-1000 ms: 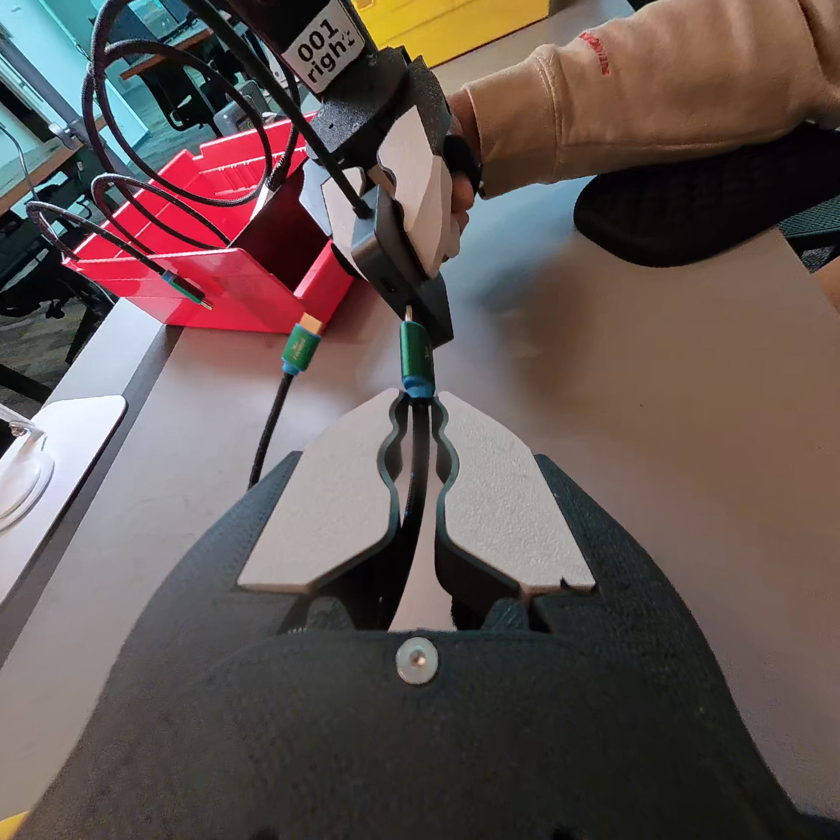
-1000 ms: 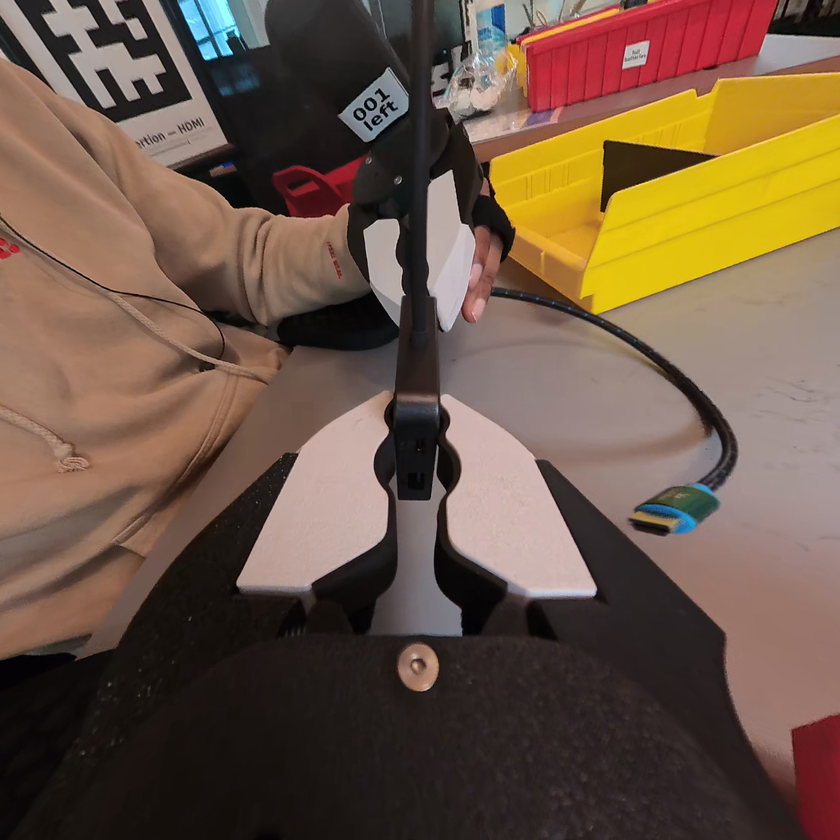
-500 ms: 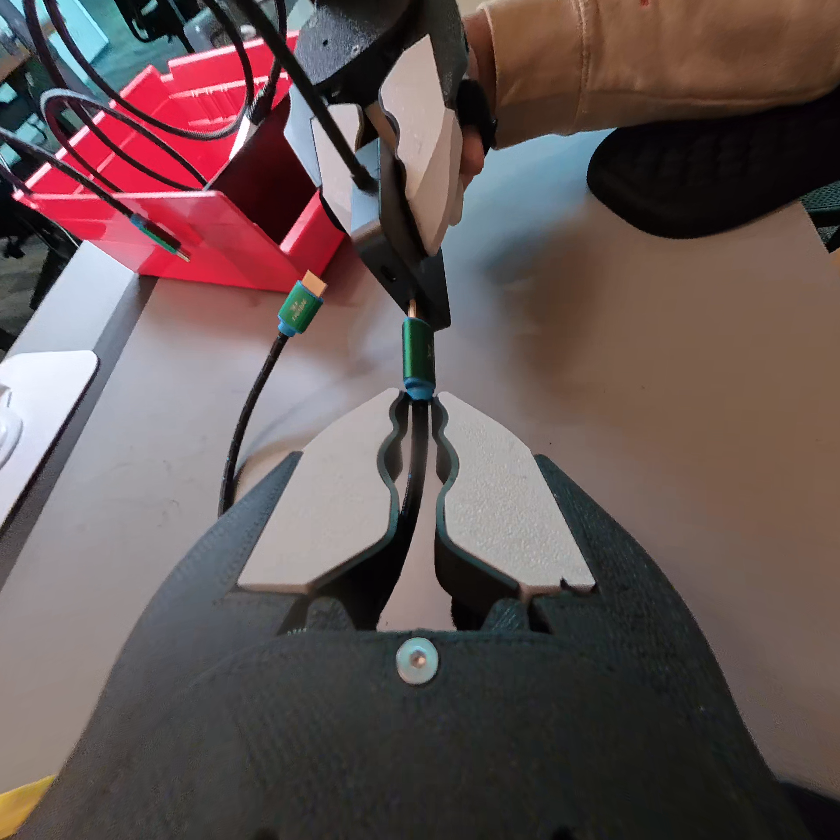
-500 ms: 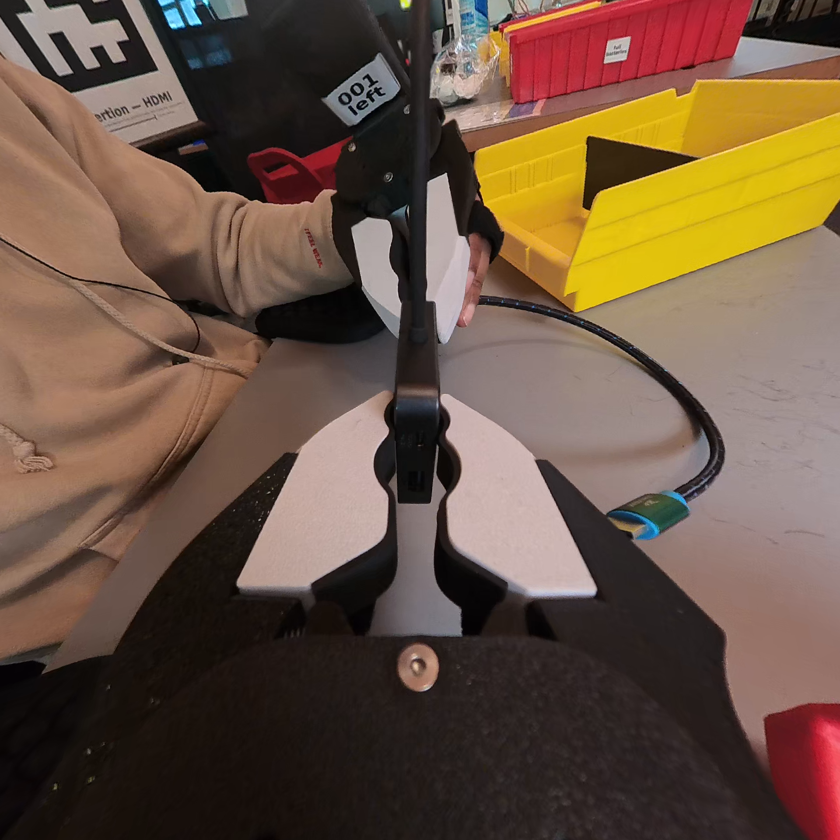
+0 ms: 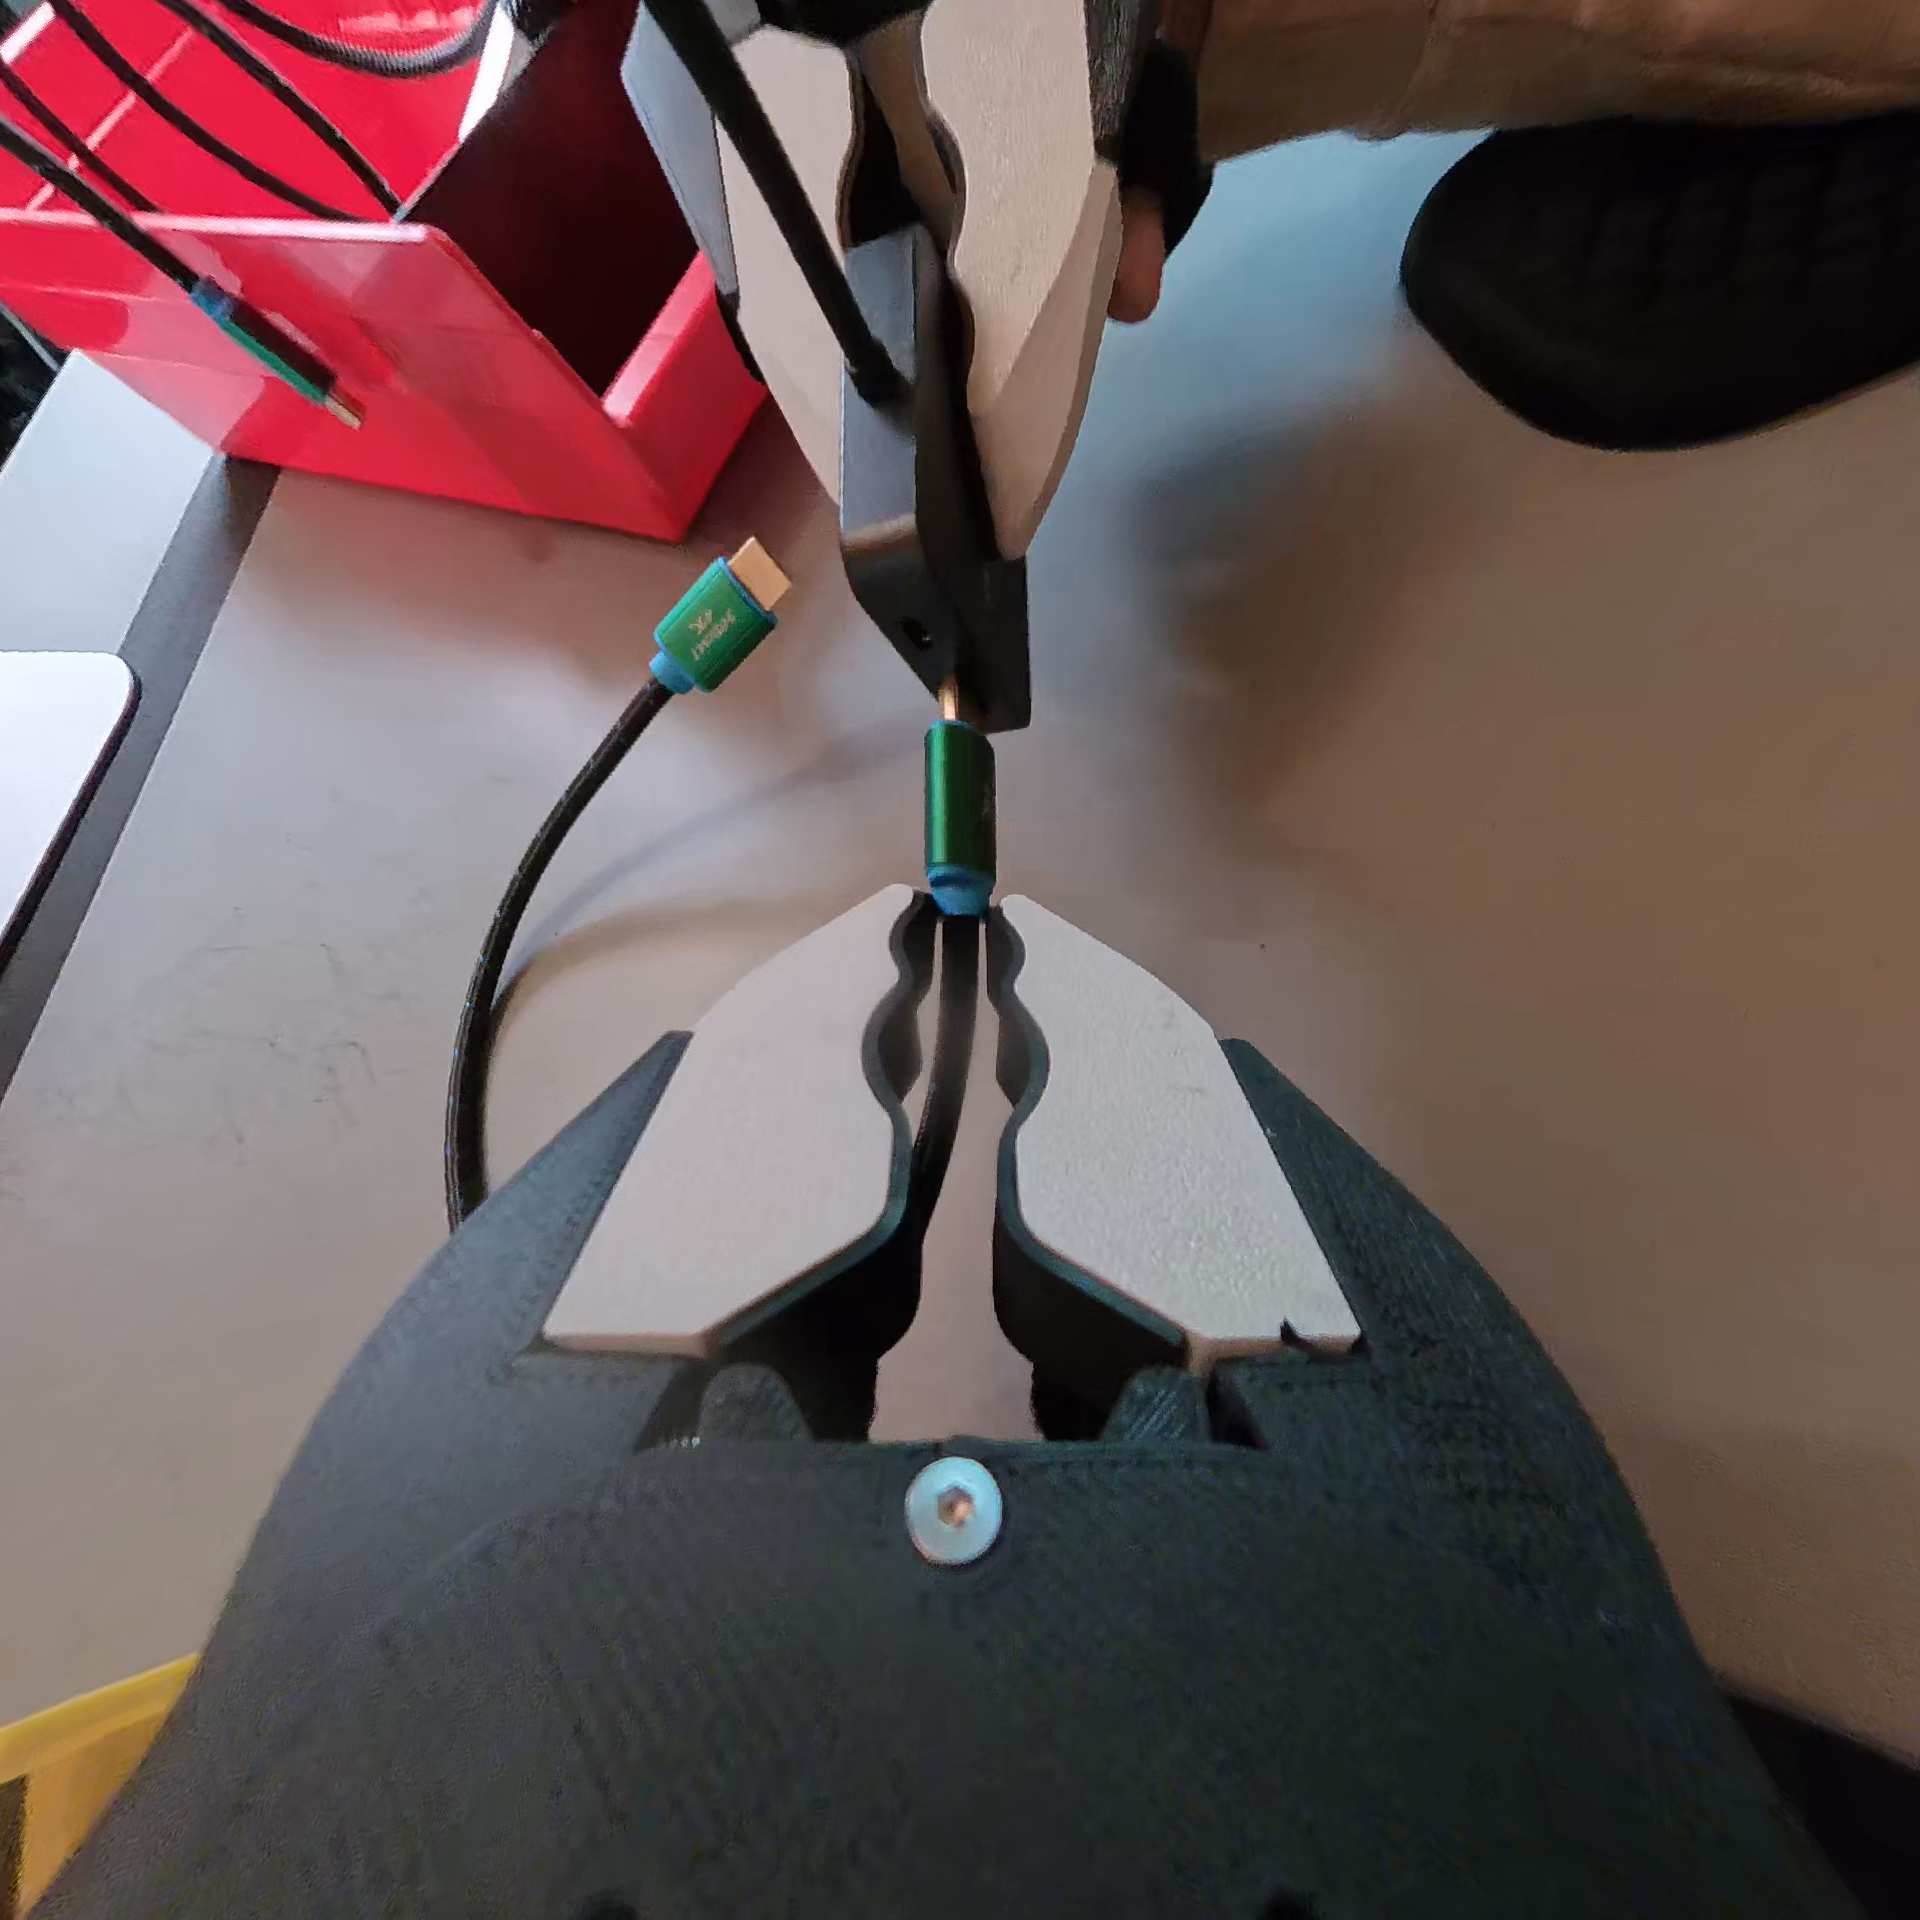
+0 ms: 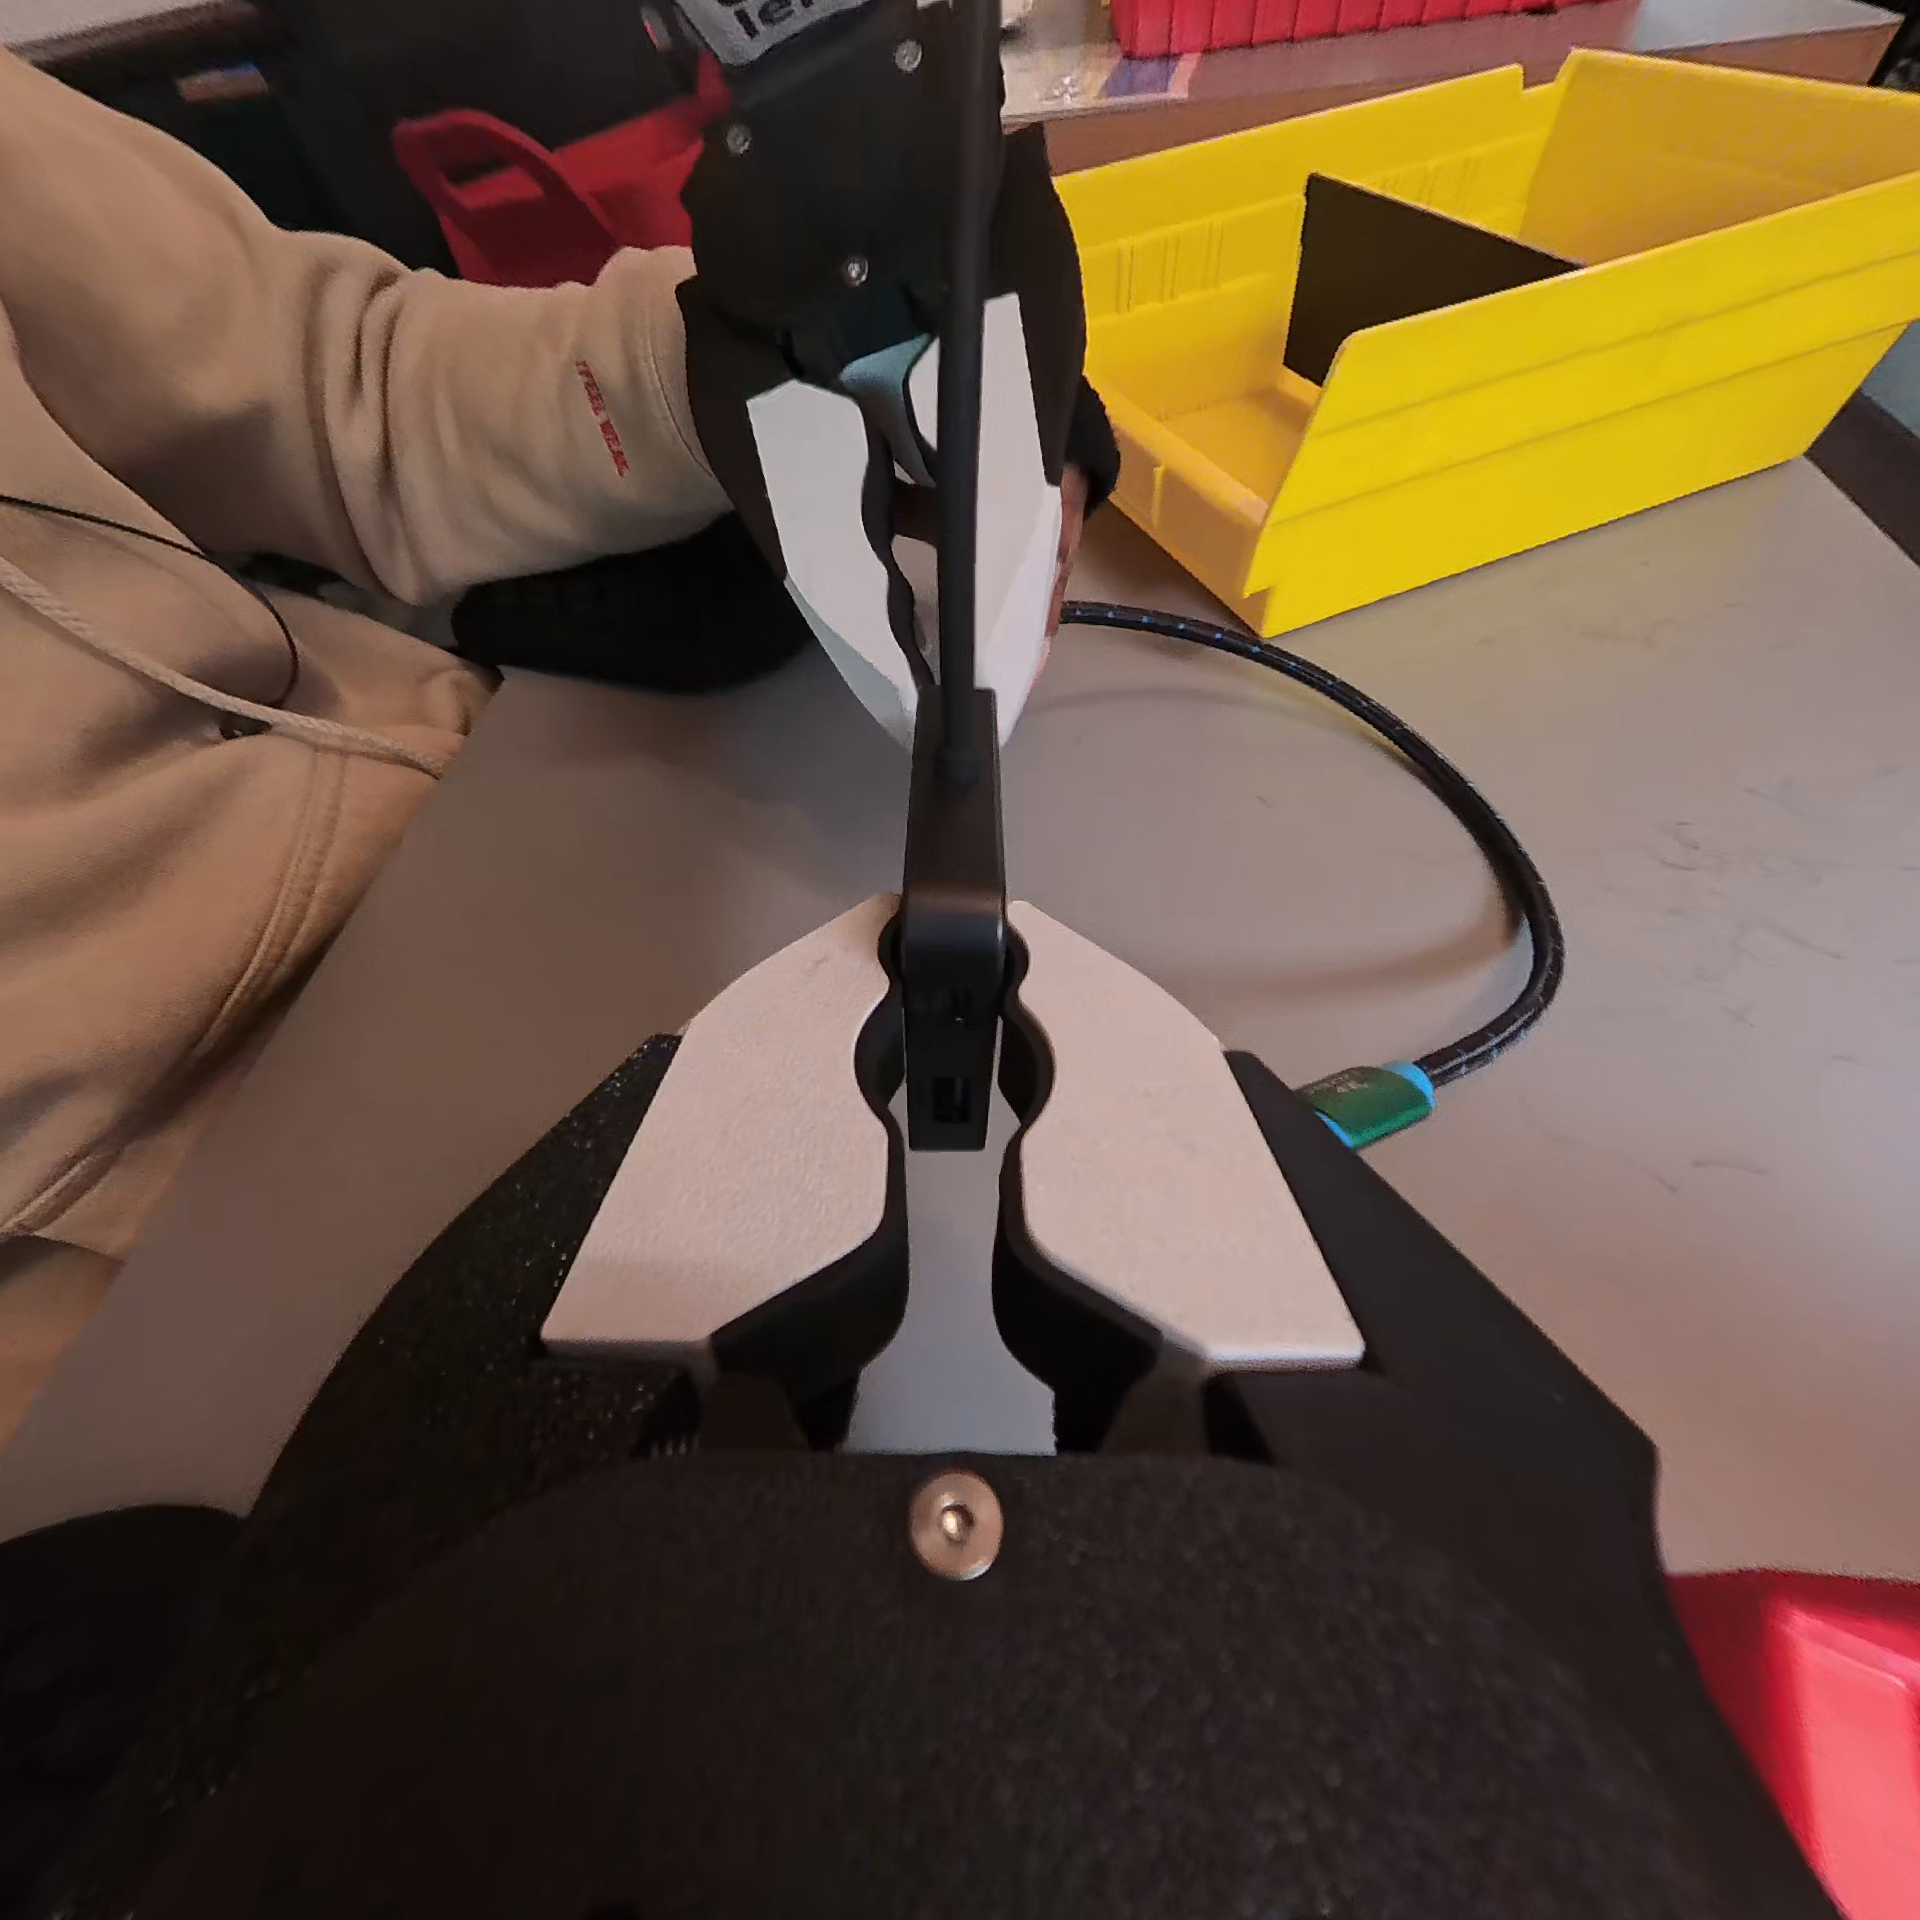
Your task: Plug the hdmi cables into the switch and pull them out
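Closer now than a second ago, the two grippers have drawn together and the red bin has slid toward the upper left of the left wrist view, while the gold tip of the green plug remains only partly inside the switch. At the lower centre of that view, the left gripper (image 5: 956, 909) has its fingers pressed onto the black braided cable just behind the green plug (image 5: 958, 805), a hold that likely keeps the connector stiff and in line with the port. Just above it, the dark switch (image 5: 935, 582) hangs edge-on, pinched between the pale fingers of the right gripper (image 5: 940, 499), apparently to brace it against the push. In the right wrist view the same switch (image 6: 951, 997) sits clamped at frame centre in the right gripper (image 6: 951, 914), its own lead rising straight up. A second green plug (image 5: 717, 623) lies loose on the grey table (image 5: 1455, 935), left of centre, awaiting its turn. Farther back, the red bin (image 5: 343, 343) at upper left holds several black cables, one green-tipped end drooping over its wall. The yellow bin (image 6: 1507, 343), upper right of the right wrist view, shows only a black divider inside.
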Demonstrator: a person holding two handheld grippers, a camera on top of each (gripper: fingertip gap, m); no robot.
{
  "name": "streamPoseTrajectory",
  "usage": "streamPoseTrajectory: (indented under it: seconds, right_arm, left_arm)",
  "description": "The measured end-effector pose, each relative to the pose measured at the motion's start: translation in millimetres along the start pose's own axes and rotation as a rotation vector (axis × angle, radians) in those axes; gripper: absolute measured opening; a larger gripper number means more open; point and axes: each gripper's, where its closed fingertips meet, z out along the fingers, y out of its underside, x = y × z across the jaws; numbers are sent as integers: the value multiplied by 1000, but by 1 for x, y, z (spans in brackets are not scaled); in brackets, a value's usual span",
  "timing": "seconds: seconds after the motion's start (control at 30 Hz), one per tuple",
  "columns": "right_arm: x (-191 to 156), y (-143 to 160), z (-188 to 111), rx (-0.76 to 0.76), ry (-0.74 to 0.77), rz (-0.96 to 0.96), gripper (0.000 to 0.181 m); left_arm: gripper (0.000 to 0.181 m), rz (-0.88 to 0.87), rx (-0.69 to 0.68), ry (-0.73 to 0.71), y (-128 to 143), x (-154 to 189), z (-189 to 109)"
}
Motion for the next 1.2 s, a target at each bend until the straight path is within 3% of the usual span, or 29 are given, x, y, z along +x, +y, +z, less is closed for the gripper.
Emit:
streamPoseTrajectory:
  seconds: [0.13,0.3,0.43,0.7,0.93,1.0,1.2]
  right_arm:
    - [-2,-7,1,62,-43,33,13]
    - [1,-9,0,77,-15,23,13]
    - [1,-3,7,38,-5,1,13]
    - [1,-3,11,33,10,-32,13]
    - [11,-1,5,30,67,-24,13]
    - [9,3,3,45,23,21,13]
    - [-8,-22,-13,326,-236,191,13]
  left_arm:
    - [10,30,-69,-32,4,1,4]
    - [10,-4,-34,-19,2,-1,-1]
    - [10,-2,-147,-40,13,0,3]
    - [10,-97,-188,-18,20,1,5]
    - [10,-266,-60,60,6,0,1]
    - [10,-284,-35,98,1,5,-1]
    - [10,-298,88,162,-26,14,-16]
